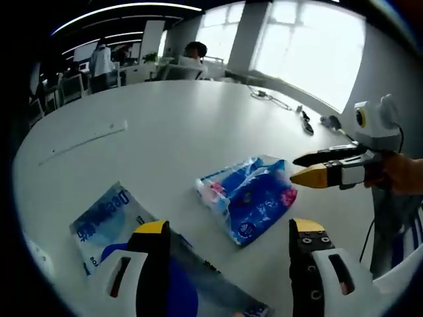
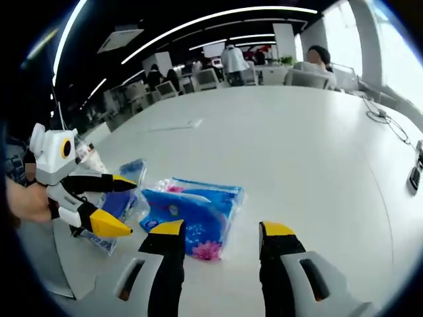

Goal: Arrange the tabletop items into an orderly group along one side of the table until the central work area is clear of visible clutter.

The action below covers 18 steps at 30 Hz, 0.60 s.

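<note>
Both claws hover spread apart, left claw (image 1: pixel 228 231) and right claw (image 2: pixel 219 231) facing each other.

Daylight floods through tall windows (image 1: pixel 310 46), blowing them out to white glare, while ceiling light strips (image 2: pixel 218 16) bend with heavy fisheye distortion; the white table (image 1: pixel 185 125) reads bright and evenly lit, distant office background soft and blurred

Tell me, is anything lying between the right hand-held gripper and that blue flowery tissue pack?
Nothing visible is in the way. The right hand-held gripper is open with the tissue pack just ahead of its tips on bare table. The left hand-held gripper and a clear bag sit beyond the pack's far side.
</note>
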Motion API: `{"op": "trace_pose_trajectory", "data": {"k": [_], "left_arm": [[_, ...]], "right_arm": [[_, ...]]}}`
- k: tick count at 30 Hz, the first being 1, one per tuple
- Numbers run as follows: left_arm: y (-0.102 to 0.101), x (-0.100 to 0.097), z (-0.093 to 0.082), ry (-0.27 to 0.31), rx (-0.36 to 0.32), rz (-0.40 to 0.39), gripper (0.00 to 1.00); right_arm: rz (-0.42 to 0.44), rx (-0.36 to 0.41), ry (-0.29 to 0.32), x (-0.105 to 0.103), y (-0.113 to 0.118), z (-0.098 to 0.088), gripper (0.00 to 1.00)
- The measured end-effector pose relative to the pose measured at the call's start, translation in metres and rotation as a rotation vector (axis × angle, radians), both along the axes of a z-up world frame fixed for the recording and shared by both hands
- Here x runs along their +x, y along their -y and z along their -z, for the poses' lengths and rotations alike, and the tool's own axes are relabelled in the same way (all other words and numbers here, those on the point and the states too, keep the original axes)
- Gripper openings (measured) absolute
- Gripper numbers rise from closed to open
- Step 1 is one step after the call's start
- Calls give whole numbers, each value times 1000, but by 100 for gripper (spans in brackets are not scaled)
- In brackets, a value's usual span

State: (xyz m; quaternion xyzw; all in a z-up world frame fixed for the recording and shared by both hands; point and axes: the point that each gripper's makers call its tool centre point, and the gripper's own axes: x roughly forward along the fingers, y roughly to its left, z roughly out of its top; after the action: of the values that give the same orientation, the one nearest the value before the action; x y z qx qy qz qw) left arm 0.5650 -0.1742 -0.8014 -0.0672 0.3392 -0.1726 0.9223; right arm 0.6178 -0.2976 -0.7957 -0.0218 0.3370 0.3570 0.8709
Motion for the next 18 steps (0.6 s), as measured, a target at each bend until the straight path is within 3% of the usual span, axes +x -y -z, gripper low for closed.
{"op": "trace_pose_trajectory", "data": {"k": [6,18], "left_arm": [[1,2,-11,53,7,20,79],[-8,-6,-20,69,8,44,80]], "right_arm": [[4,-9,32,-1,-1,-8,47],[32,-9,39,-11,-1,-11,48]]}}
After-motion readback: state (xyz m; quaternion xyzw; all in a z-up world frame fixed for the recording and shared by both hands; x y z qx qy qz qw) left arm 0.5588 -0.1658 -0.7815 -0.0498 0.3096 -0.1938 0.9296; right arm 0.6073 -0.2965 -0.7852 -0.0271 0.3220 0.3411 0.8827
